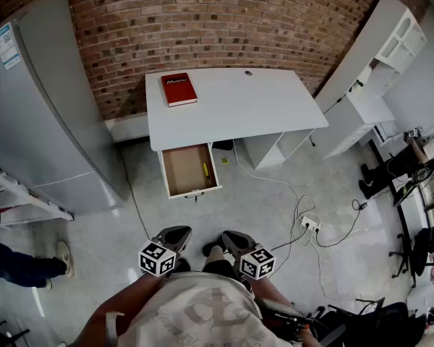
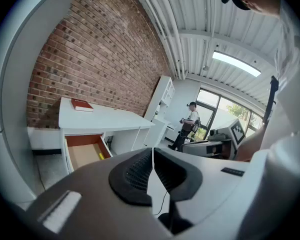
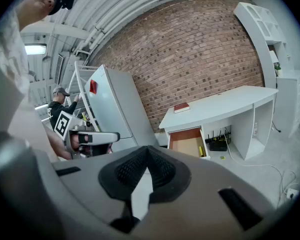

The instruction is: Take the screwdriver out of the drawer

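The screwdriver [image 1: 205,170] lies in the open drawer [image 1: 179,172], close to its right wall, well ahead of both pairs of my jaws and far beyond their tips. The drawer is pulled out from under the white surface [image 1: 231,110], which carries a red book [image 1: 179,89]. Bare floor [image 1: 224,208] lies between the drawer and me. My left gripper [image 1: 175,236] and right gripper [image 1: 233,240] sit side by side near my body, each with its jaws pressed together and nothing between them. Sighting along the left jaws, the screwdriver is off to the left of their line. Along the right jaws, it is off to the right.

I judge this to be the approach, with the reach not yet begun. Next I need to close the gap, part one pair of jaws, dip them into the drawer from above and straddle the yellow handle without knocking the wall beside it.
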`<state>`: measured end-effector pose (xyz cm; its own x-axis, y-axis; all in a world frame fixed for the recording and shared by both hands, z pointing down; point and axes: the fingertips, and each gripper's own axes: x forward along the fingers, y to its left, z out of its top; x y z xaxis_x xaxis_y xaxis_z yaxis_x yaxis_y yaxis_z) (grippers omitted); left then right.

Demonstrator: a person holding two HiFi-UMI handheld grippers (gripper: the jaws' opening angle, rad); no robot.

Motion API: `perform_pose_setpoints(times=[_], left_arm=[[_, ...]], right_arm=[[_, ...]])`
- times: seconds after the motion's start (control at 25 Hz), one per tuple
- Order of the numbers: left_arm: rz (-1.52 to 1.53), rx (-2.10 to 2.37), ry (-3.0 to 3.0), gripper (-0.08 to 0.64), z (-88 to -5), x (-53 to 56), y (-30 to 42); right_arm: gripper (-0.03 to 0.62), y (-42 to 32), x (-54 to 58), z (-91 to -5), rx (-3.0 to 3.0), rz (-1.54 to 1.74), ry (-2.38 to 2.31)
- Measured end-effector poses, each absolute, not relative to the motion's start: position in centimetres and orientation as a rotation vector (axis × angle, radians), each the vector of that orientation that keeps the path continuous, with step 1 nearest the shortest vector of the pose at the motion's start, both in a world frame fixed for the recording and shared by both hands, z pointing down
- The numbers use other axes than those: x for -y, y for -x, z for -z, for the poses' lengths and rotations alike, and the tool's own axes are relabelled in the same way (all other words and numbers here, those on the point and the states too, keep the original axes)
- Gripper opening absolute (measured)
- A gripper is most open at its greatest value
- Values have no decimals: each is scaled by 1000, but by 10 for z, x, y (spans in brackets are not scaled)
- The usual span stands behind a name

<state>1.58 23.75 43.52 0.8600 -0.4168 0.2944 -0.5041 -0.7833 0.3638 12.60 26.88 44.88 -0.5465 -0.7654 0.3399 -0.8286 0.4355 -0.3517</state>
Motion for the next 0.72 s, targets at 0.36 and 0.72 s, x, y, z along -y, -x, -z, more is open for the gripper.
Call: perform_pose_setpoints(times=[0.36,0.72], left_arm=[[-281,705,-2554,15,-436,-253,-4],[-270,731,-2554,15,-435,-246,-2]], right_arm=[[6,-116,-294,-453,2537,-791,-1416],[6,-124,-282,-446,2538,-764,-1447]])
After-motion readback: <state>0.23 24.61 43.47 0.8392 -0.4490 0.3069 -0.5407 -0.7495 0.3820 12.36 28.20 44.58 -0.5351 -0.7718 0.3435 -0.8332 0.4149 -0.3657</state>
